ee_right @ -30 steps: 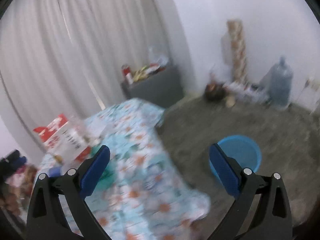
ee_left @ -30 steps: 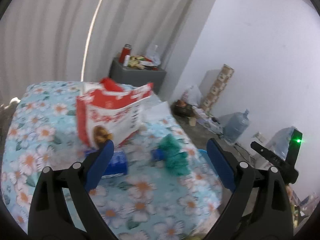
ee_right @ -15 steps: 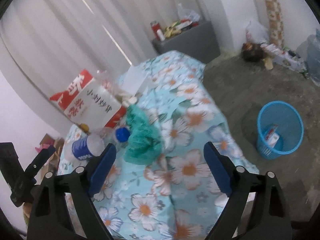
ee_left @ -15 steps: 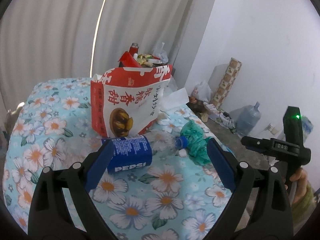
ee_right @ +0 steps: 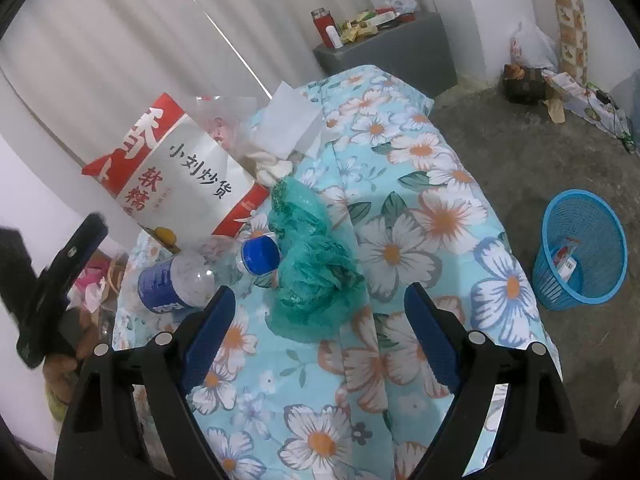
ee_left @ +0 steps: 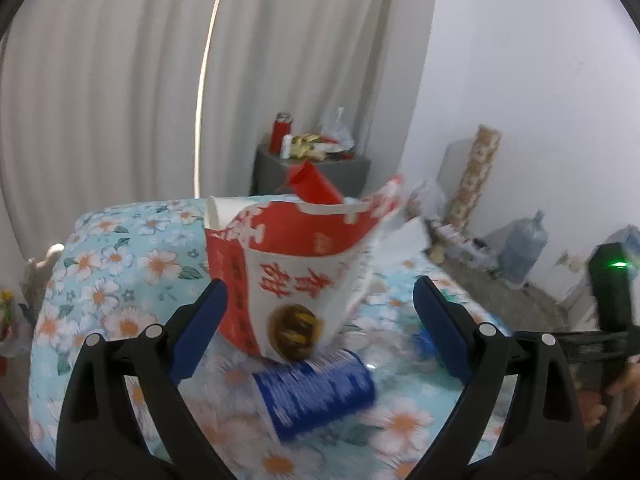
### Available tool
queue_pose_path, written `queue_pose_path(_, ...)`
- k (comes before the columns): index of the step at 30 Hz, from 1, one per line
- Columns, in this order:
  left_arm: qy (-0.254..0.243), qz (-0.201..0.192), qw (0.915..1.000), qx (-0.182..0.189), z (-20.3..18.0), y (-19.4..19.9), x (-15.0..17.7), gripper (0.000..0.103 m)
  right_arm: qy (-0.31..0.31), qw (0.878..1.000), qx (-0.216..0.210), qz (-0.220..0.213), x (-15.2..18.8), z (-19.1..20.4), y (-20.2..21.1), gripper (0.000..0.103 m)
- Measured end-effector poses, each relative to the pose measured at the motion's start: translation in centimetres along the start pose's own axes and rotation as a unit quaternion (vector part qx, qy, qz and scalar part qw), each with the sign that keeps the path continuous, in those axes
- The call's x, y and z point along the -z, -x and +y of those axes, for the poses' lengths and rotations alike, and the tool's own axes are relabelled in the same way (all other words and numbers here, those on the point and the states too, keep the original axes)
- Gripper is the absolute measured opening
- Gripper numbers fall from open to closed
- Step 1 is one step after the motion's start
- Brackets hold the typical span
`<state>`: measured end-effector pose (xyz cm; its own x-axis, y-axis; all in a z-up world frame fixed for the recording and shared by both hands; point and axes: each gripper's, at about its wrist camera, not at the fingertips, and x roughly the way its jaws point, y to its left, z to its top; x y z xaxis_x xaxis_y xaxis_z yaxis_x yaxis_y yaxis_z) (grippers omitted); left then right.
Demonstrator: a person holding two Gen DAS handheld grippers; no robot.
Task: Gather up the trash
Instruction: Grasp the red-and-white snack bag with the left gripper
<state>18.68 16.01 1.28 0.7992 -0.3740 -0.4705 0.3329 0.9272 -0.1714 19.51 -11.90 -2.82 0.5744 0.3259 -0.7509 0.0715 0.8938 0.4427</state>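
A red and white paper snack bag (ee_left: 296, 280) stands on the flowered tablecloth (ee_left: 120, 272). In front of it lies a clear plastic bottle with a blue label (ee_left: 316, 392). My left gripper (ee_left: 318, 332) hovers open just before the bag and over the bottle, touching neither. In the right wrist view the bottle (ee_right: 180, 280) shows its blue cap (ee_right: 260, 256) next to a crumpled green net (ee_right: 316, 276). My right gripper (ee_right: 320, 332) points down at the net, jaws wide, its pads clear of the net.
A blue mesh basket (ee_right: 580, 248) with some trash stands on the floor right of the table. White paper (ee_right: 288, 124) and a tissue wad (ee_right: 272, 166) lie behind the net. A grey cabinet (ee_right: 392, 52) with clutter is at the back wall.
Both grippers came down and closer to the table. The left one now frames the bag and bottle; the right one tipped down from the floor toward the green net, jaws slightly narrower.
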Motion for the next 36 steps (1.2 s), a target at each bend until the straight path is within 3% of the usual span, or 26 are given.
queue_pose_path(6,-0.03,0.012,0.9987,-0.038,-0.3,-4.1,-0.4,0.089,-0.005,1.0,0.003,0.008,-0.2,0.0,-0.9,0.085)
queue_pose_path(11,-0.037,0.007,0.9979,-0.053,-0.7,-5.3,-0.5,0.089,-0.01,1.0,0.004,0.009,-0.4,-0.2,-1.3,0.085)
queue_pose_path(18,-0.043,0.015,0.9971,-0.062,-0.8,-5.9,-0.1,0.064,-0.016,1.0,0.001,0.012,-0.5,-0.6,-1.6,0.085)
queue_pose_path(20,-0.038,0.014,0.9974,-0.06,-0.5,-5.8,-0.1,0.061,-0.017,1.0,-0.001,0.012,-0.5,-0.6,-1.6,0.085)
queue_pose_path(25,-0.031,0.012,0.9981,-0.051,-0.2,-5.6,-0.2,0.038,-0.019,1.0,-0.002,0.011,-0.5,-0.8,-1.6,0.085)
queue_pose_path(28,-0.03,0.012,0.9986,-0.042,-0.3,-5.4,-0.2,0.02,-0.021,1.0,-0.003,0.011,-0.3,-0.9,-1.4,0.085)
queue_pose_path(30,-0.029,0.016,0.9988,-0.036,-0.3,-5.4,-0.2,0.002,-0.021,1.0,-0.003,0.01,-0.4,-1.0,-1.3,0.085)
queue_pose_path(36,-0.029,0.033,0.9987,-0.027,-0.6,-5.3,0.2,0.001,-0.02,1.0,-0.005,0.006,-0.4,-1.0,-1.0,0.085)
